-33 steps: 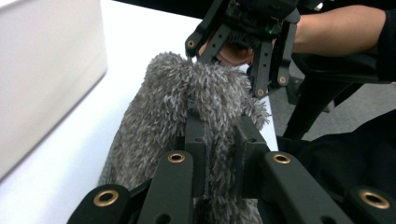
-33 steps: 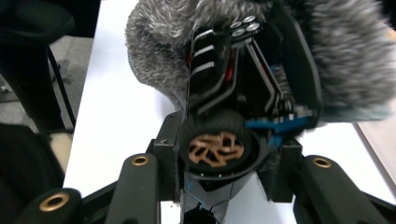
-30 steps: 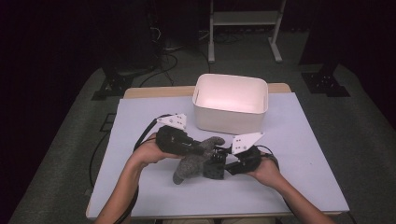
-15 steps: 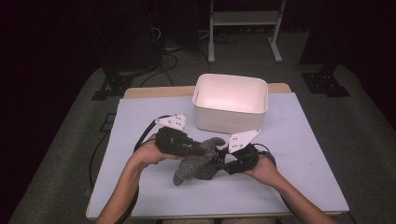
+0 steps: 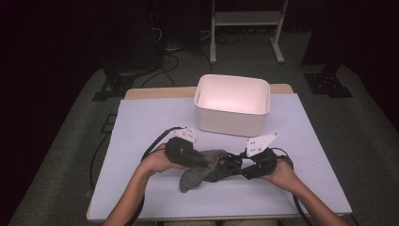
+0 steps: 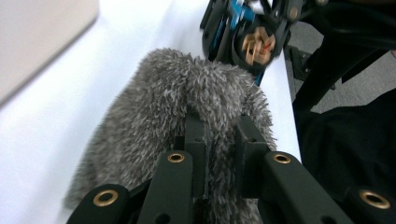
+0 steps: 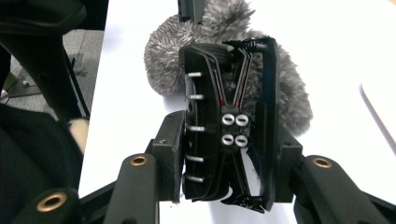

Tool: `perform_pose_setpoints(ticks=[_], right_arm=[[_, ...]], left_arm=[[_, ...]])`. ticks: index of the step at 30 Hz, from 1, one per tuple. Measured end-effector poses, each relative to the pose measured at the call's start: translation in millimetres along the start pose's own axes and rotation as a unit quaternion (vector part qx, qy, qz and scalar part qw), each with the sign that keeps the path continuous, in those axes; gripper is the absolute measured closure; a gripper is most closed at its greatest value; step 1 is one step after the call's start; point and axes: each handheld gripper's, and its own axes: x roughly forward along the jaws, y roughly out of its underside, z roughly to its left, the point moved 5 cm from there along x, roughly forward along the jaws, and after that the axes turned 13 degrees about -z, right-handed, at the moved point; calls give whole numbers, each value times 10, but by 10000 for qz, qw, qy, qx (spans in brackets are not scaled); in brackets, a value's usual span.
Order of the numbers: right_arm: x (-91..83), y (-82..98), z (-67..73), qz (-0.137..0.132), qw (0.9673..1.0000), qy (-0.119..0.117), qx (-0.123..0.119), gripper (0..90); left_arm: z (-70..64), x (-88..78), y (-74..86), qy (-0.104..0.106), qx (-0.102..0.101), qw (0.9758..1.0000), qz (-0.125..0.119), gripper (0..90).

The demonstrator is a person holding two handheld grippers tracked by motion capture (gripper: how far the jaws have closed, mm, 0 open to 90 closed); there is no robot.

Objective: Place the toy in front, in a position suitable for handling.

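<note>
A grey fuzzy sock lies on the white table near the front edge. My left gripper comes in from the left and is shut on the sock's upper part; in the left gripper view the jaws pinch the grey pile. My right gripper faces it from the right, shut on a black spring clip with metal pins. The clip's far end sits right against the sock; I cannot tell whether it bites the fabric.
A white plastic bin stands behind the hands, at the table's back centre. The table top is bare to the left and right. Cables trail from both grippers. Dark floor and a metal stand lie beyond.
The left gripper has sunk with the sock, which now lies lower on the table. The right gripper with the clip has shifted slightly to the right.
</note>
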Motion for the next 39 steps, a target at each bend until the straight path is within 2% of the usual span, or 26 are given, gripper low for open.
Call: perform_pose_setpoints(ticks=[4,7,10,16,21,26,29,33,37,39], right_arm=[[-91,114,-4,99,9999,7,55,556],[-145,198,-5,181,9998,51,37,557],[-193,296,-13,266,9995,72,121,557],[-232,454,-35,392,9989,109,234,549],[-202,488,-41,477,9985,140,235,542],[-115,518,-34,654,9977,109,126,545],[-82,507,-28,653,9978,107,75,544],[13,457,-15,623,9980,59,-46,524],[148,453,-7,853,9963,9,-121,539],[167,460,-26,867,9962,-48,-90,551]], left_arm=[[-4,63,13,7,35,10000,80,790],[-8,96,24,-22,108,9997,237,790],[-18,118,51,-64,193,9989,417,787],[-45,150,38,-74,282,9981,549,786],[-63,236,-9,13,325,9980,542,786],[-90,307,-53,117,370,9977,564,786],[-88,318,-62,122,376,9976,569,787],[-55,262,-40,78,302,9982,512,787],[-15,148,51,13,161,9993,326,787],[8,77,108,-51,68,9997,244,787]])
